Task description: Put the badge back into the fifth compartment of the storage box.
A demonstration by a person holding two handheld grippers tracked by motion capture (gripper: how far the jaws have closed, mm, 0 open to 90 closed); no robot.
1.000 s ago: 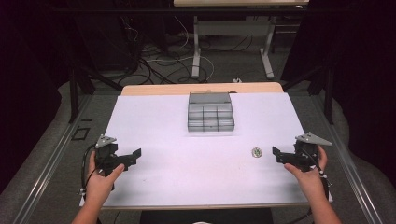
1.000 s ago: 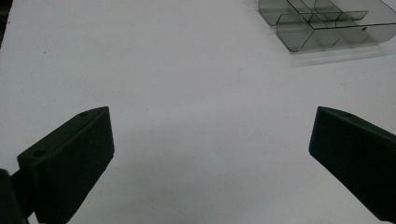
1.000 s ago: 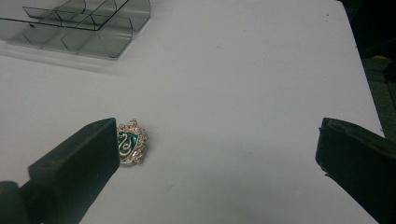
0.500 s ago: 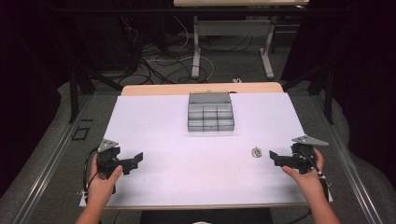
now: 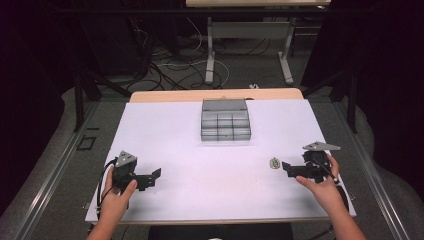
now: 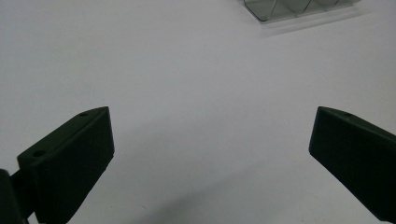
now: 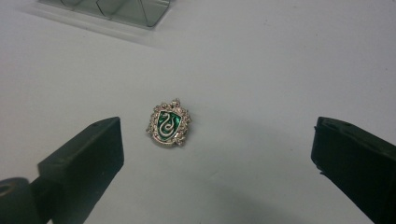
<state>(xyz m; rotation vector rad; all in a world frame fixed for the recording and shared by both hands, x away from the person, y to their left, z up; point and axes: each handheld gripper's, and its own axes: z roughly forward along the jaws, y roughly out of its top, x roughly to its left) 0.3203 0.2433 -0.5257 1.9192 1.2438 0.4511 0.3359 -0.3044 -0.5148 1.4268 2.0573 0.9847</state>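
The right hand-held gripper (image 5: pixel 286 167) was held low over the white tabletop (image 5: pixel 200 165), jaws spread wide and pinching nothing; they had just been closing slightly, with no part of the badge pressed between them. The badge (image 7: pixel 168 123), a small silver crest with a green enamel shield and a serpent figure, lay flat on the tabletop just ahead of the jaw tips and nearer the left jaw in the right gripper view, apart from both. In the high view the badge (image 5: pixel 274 162) sat just beside the right hand-held gripper, on the side toward the table's middle. This alignment appeared intended to bracket the badge for a pinch pickup. The left hand-held gripper (image 5: pixel 156 173) rested near the opposite front corner, jaws spread and empty, apparently parked clear of the work. A clear compartmented organiser box (image 5: pixel 225 120) stood at the far centre of the tabletop, well apart from the badge; it was judged the probable destination.
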